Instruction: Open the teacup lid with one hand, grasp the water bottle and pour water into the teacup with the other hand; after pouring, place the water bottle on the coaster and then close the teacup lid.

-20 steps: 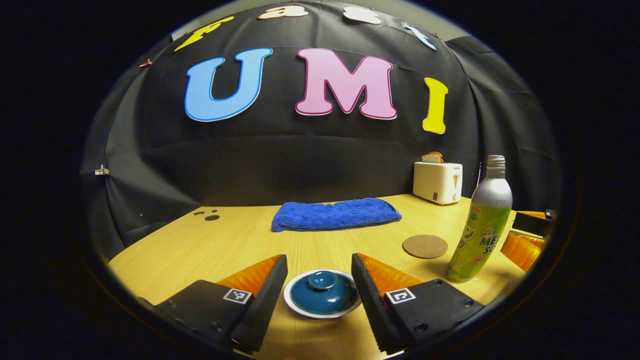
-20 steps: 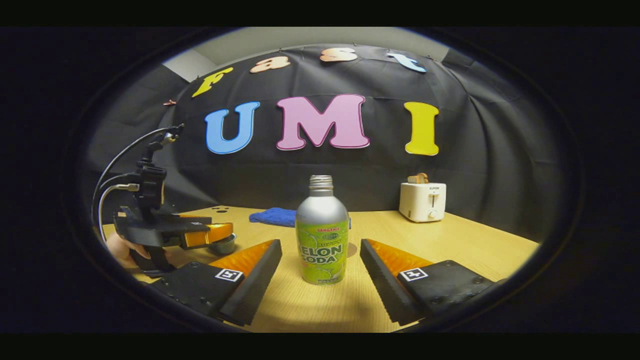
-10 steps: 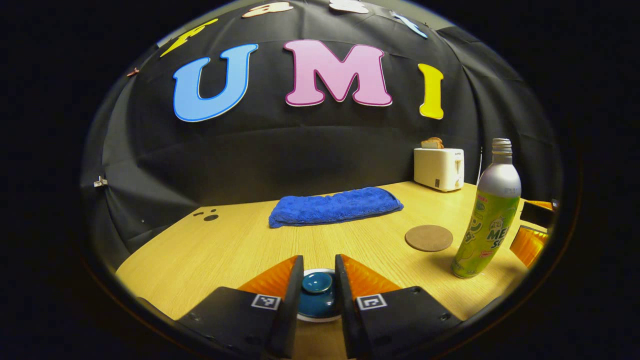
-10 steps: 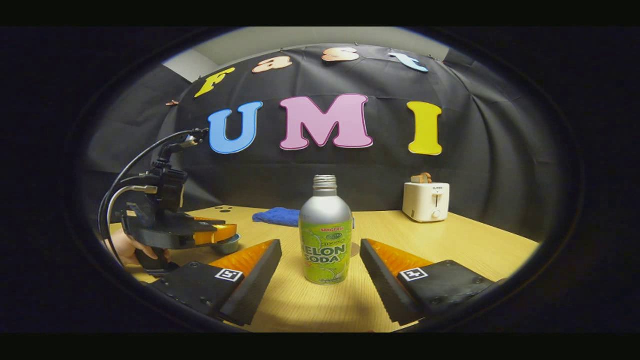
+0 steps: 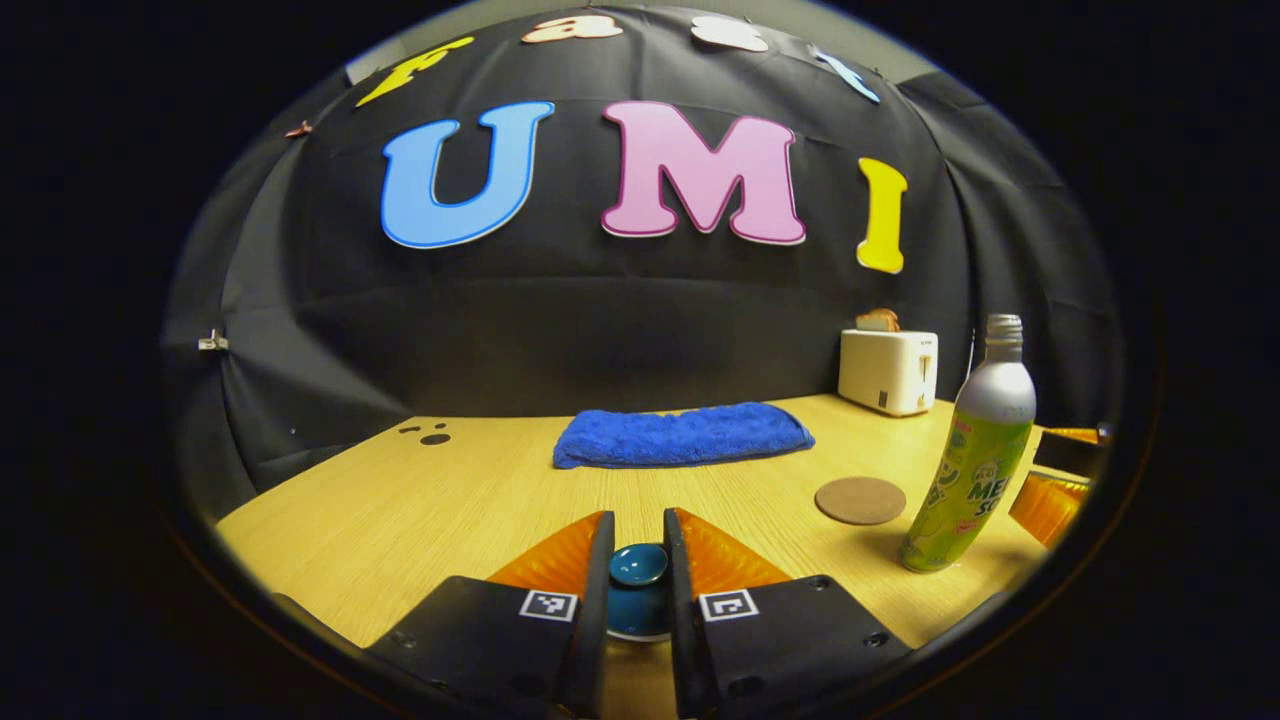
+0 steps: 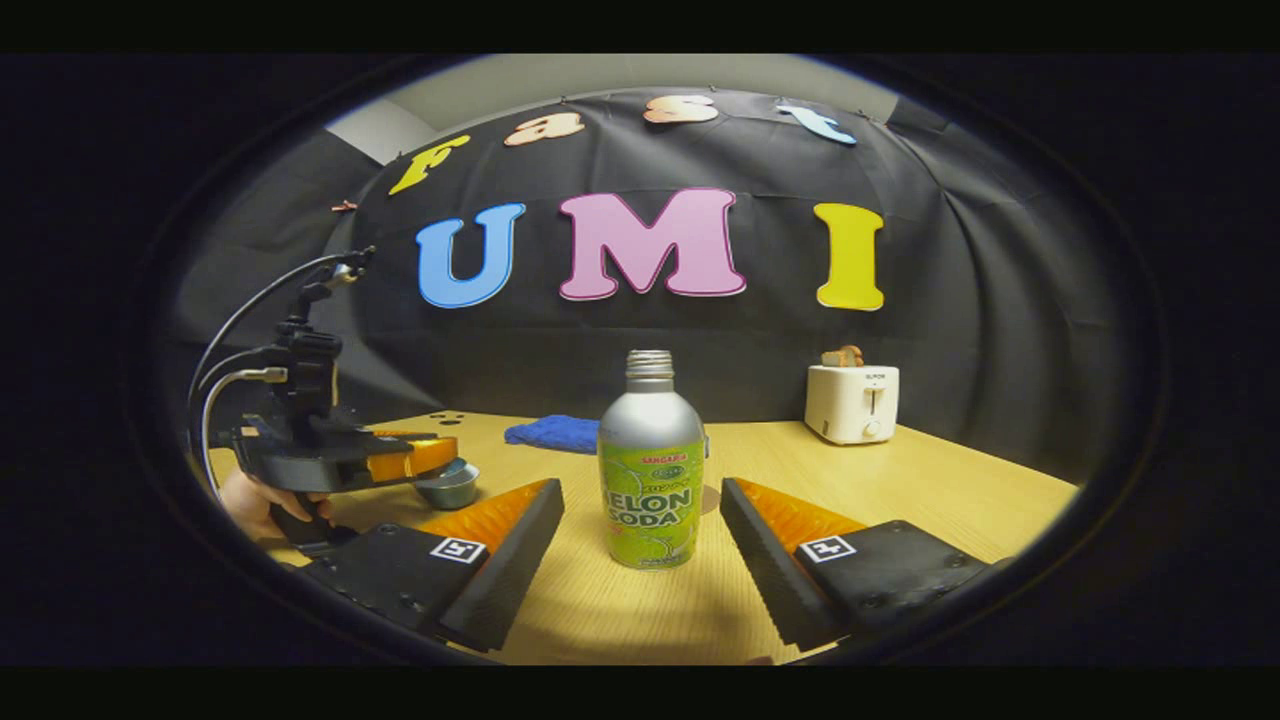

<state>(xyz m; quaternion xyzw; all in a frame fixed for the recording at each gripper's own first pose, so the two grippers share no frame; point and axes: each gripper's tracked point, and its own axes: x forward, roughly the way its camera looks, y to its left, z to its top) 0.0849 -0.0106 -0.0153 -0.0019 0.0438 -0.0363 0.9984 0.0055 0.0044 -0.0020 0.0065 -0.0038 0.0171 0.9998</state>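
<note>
My left gripper [image 5: 637, 540] is shut on the knob of the dark blue teacup lid [image 5: 638, 598], both fingers pressing on it. In the right gripper view, that left gripper [image 6: 415, 460] hovers just over the teacup [image 6: 447, 487], held by a hand [image 6: 245, 500]. The green and silver water bottle [image 6: 650, 480] stands upright and uncapped on the table, between the open fingers of my right gripper [image 6: 640, 560], which do not touch it. The same bottle [image 5: 965, 470] stands at the right of the left gripper view. A round brown coaster [image 5: 860, 500] lies beside it.
A folded blue towel [image 5: 682, 435] lies at the back of the wooden table [image 5: 450, 490]. A white toaster [image 5: 888, 372] with bread in it stands at the back right. The right gripper's fingers [image 5: 1050, 490] show beyond the bottle.
My left gripper went from open around the lid to shut on its knob, and has since risen slightly above the cup. The right gripper and bottle have barely moved.
</note>
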